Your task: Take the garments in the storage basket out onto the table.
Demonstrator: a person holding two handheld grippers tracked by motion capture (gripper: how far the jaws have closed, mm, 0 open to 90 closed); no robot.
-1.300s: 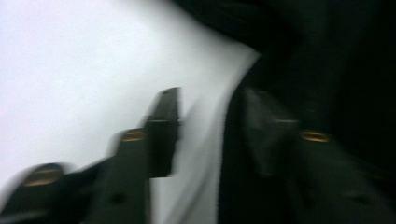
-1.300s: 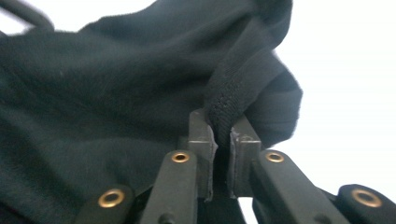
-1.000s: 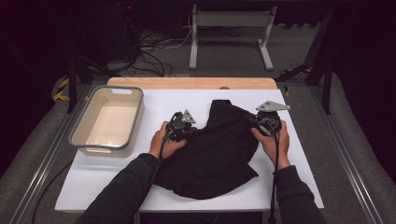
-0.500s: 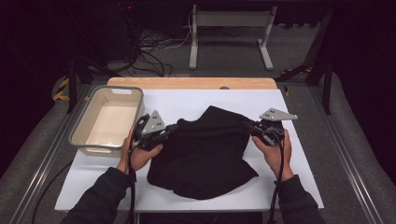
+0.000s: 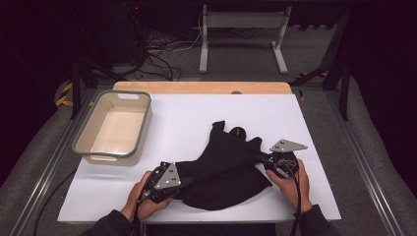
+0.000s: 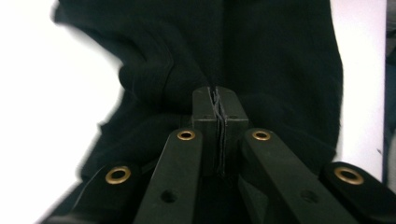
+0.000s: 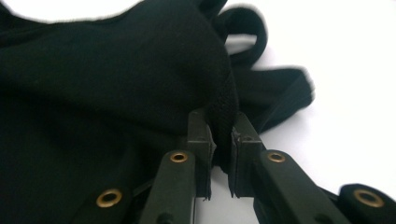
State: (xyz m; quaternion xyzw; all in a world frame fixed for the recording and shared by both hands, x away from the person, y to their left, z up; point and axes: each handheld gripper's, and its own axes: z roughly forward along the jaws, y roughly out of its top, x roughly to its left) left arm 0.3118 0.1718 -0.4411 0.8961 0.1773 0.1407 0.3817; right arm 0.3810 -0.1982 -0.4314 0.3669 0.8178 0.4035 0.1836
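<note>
A black garment (image 5: 223, 169) lies crumpled on the white table (image 5: 196, 118), to the right of the beige tub (image 5: 114, 127) and nearer the person. The left gripper (image 5: 183, 181) pinches the garment's near-left edge, its jaws pressed together on a thin fold of cloth. The right gripper (image 5: 261, 158) clamps a thicker bunched fold at the garment's right side, farther from the tub.

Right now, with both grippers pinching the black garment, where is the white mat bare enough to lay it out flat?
The widest bare patch of the white mat lies between the beige tub and the black garment, running along the wooden far edge. A narrower strip lies beyond the right gripper. The near edge is crowded by the left gripper, both hands and the cloth.
</note>
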